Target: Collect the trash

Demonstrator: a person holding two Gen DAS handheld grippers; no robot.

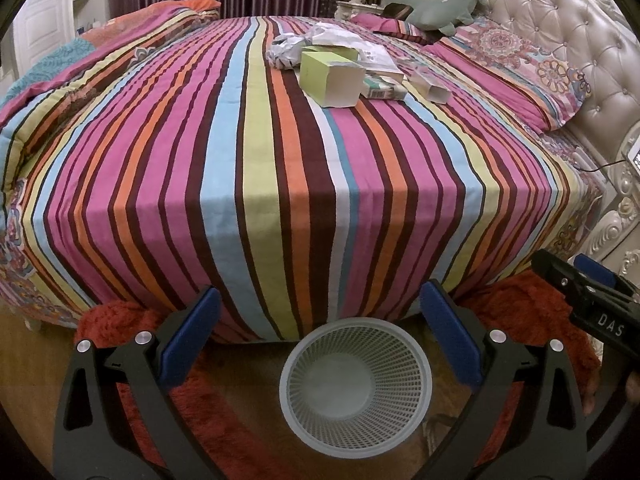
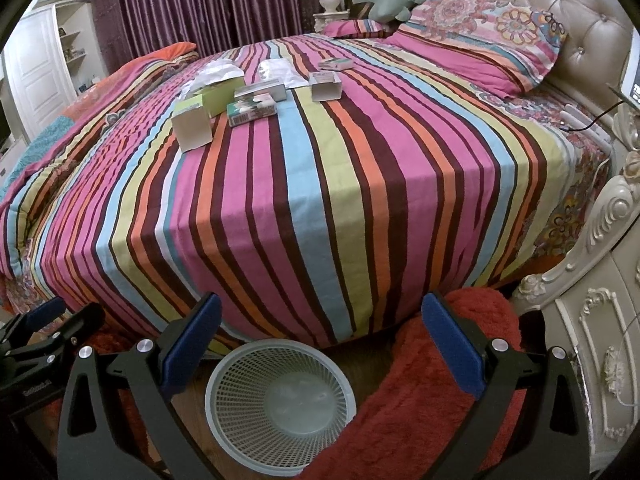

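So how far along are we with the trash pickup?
Nothing looks collected yet: the mesh basket on the floor is empty. Nothing is in hand either; the left hand-held gripper and the right hand-held gripper are both open over the basket. Left to do: the green box, crumpled paper and other small boxes on the bed.
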